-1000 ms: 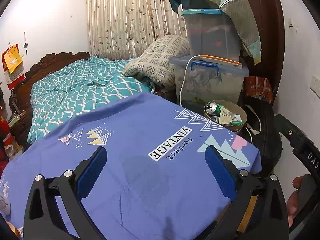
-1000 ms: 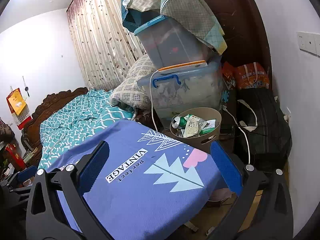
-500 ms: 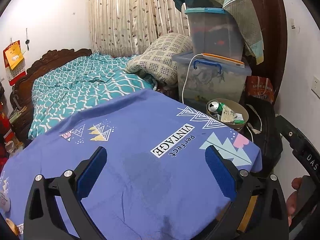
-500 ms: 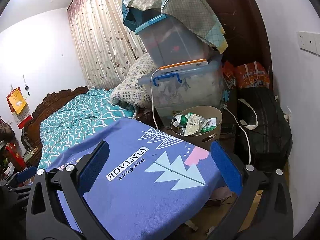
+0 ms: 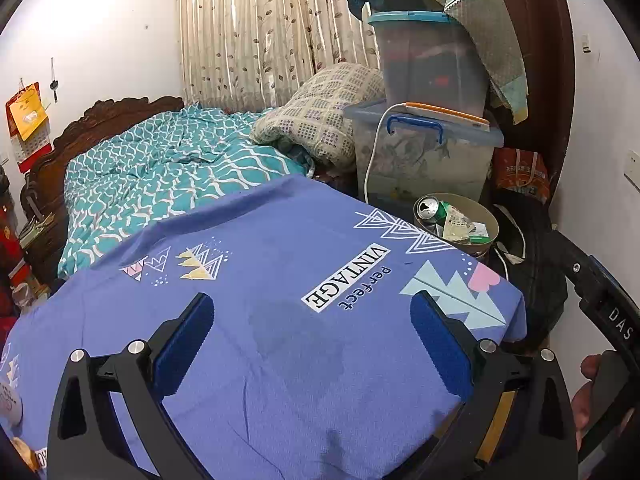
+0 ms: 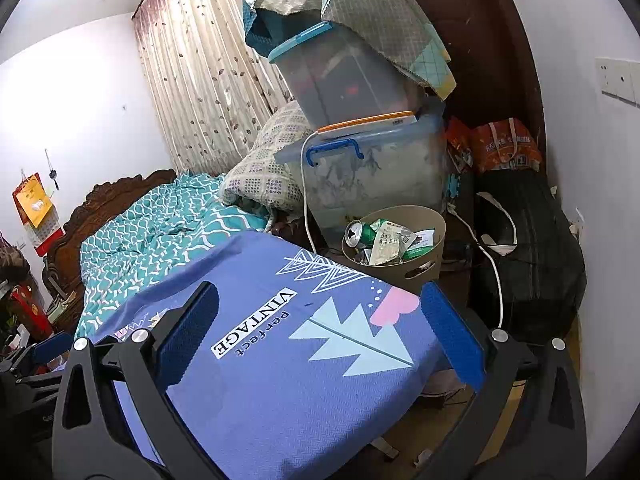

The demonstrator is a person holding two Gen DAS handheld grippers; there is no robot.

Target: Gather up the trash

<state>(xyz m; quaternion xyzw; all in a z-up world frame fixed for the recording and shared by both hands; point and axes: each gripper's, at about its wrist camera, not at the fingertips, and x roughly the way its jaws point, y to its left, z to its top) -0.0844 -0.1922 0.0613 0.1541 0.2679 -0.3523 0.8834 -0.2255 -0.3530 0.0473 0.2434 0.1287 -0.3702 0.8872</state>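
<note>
Your left gripper (image 5: pixel 312 340) and right gripper (image 6: pixel 320 332) both hang spread wide and empty above the blue cloth (image 5: pixel 280 360). The bin (image 6: pixel 434 240), holding a can (image 6: pixel 358 234) and wrappers (image 6: pixel 390 242), stands beyond the cloth's far corner.

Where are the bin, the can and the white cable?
bin (image 6: pixel 434 240): right wrist view, bare inner wall.
can (image 6: pixel 360 234): right wrist view, side near its top.
white cable (image 6: pixel 305 200): right wrist view, hanging stretch.
</note>
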